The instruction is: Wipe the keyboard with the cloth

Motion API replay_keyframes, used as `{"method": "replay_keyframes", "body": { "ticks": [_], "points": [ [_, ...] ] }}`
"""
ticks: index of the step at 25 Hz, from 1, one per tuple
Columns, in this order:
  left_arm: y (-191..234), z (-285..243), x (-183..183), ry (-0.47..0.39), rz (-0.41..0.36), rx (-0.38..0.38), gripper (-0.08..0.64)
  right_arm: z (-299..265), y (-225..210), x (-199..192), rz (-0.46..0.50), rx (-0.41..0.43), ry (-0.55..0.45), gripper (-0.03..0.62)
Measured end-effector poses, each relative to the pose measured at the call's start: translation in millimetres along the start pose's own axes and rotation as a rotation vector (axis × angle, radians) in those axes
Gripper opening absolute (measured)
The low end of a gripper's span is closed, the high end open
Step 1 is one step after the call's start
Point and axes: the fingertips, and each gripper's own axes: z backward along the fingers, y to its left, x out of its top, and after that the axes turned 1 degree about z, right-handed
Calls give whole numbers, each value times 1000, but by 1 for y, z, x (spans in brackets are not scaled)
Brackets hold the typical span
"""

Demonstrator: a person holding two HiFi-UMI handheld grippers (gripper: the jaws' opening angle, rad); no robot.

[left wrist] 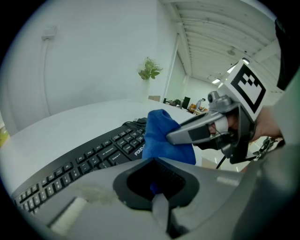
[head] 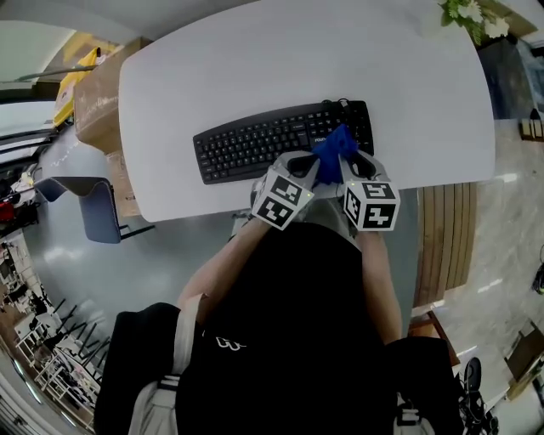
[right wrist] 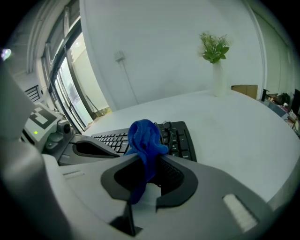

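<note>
- Keyboard [head: 255, 146]: black, lies across the near half of the white table [head: 255, 59]. It sits a bit slanted, w/ its L end nearer the person.
- L gripper [head: 312, 167]: comes in over the near edge, tips at the keyboard's near-R part. In its own view the jaws are together, w/ a small bit of blue at the seam, so it looks like a narrow pinch on the cloth's edge.
- Cloth [head: 335, 150]: blue and bunched into a lump, right between the two grippers' tips. It's over the keyboard's R end, numpad side. Can't tell if it presses on the keys.
- R gripper [head: 348, 163]: just beside the L one, tips nearly meeting. Jaws clamped on the cloth; the fabric runs down thru the jaw opening & bulges up above the tips.
- L edge: a strip of bare top lies L of the keyboard, then the rounded table edge. Past it are a cardboard box [head: 95, 93] & a blue-grey chair [head: 95, 208].
- Near edge: close to the keyboard's front, so little room there. Both grippers reach in across it.
- Far side: wide bare white top beyond the keyboard, plenty of room.
- R edge: the keyboard stops short of it, w/ a bare band between. A plant [head: 470, 15] is at the far-R corner, well apart from the cloth.
</note>
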Motion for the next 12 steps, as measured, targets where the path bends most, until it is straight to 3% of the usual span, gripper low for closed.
{"method": "replay_keyframes", "body": {
  "ticks": [12],
  "points": [
    [-4,-16,26,-24,-13,-2,-2,28,-55,22,-39,-128,-68,80]
  ]
}}
